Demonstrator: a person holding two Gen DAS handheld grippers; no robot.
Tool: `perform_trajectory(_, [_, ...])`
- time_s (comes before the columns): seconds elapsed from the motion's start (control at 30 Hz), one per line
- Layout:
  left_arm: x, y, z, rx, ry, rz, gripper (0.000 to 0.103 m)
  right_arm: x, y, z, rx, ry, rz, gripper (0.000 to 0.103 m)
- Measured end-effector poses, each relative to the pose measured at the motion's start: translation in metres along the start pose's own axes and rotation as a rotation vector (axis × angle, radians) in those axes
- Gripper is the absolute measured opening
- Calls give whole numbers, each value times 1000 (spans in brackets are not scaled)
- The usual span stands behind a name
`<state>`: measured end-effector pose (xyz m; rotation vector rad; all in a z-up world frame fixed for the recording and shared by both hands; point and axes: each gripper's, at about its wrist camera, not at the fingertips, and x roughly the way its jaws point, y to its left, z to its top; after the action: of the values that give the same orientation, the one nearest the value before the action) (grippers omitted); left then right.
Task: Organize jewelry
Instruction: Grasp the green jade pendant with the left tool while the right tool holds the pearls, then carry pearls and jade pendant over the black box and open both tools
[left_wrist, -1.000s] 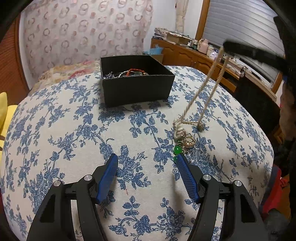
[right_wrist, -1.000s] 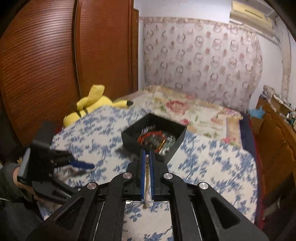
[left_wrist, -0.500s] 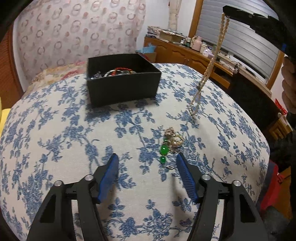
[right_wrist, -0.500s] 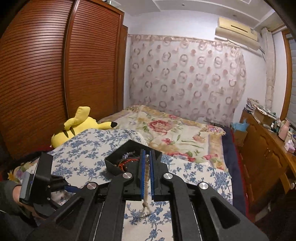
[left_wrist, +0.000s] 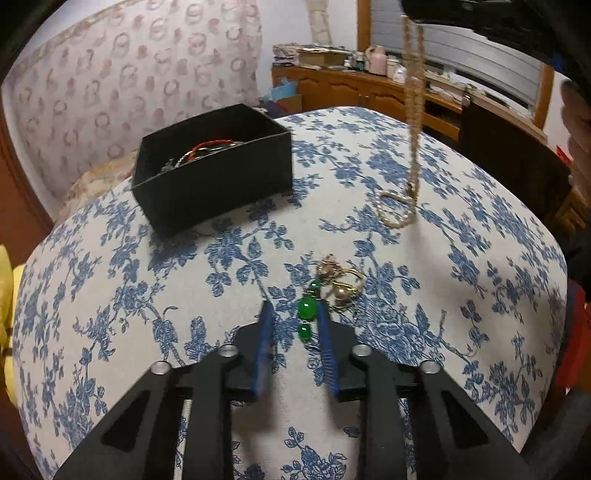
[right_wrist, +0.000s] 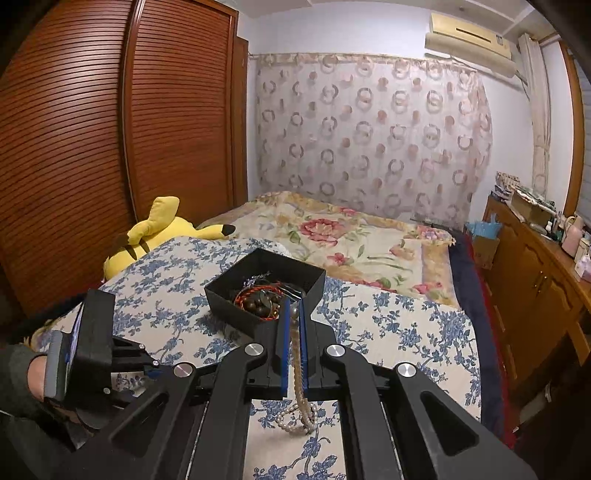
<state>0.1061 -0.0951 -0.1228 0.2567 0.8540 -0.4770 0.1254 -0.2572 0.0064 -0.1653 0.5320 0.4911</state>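
Pearl necklace (left_wrist: 413, 110) hangs down the upper right of the left wrist frame, its bottom loop pooled on the blue floral cloth (left_wrist: 110, 280). The right gripper (right_wrist: 293, 328) is clamped on its upper strands. The black box (left_wrist: 216, 173) with red cord and beads inside sits upper left. The left gripper (left_wrist: 295, 321) at bottom centre is parted, fingers either side of the green pendant (left_wrist: 307, 308), with gold rings (left_wrist: 343, 284) just beside it.
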Motion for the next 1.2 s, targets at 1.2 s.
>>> perform_trajectory(1.2, [-96,86,95,-148,-282,-6,6,0,16,103,-63,-195,37,5])
